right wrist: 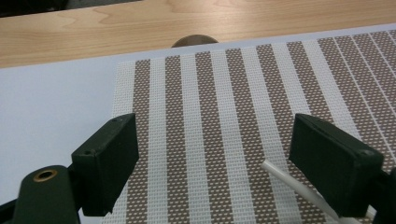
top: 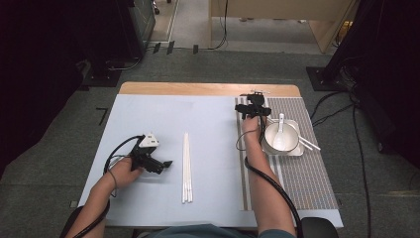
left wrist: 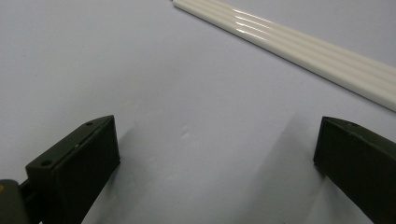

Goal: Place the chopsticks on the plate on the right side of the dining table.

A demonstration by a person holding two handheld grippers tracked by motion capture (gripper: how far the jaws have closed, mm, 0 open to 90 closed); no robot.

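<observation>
The left gripper (left wrist: pixel 217 154) gapes over the blue mat (left wrist: pixel 140 70), white chopsticks (left wrist: pixel 299 44) beyond.

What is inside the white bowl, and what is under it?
Inside the white bowl lies a white spoon, handle against the far rim. The bowl stands on a white square plate on the striped placemat. The plate's middle is covered by the bowl.

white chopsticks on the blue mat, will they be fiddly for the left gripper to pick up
Probably fiddly. The white chopsticks look glossy, with bright highlights in the left gripper view, so they may slip between hard jaws. They look thin and rigid and lie flat on the blue mat, leaving little to grip. If rounded, a nudge from the left gripper may roll or separate them.
</observation>
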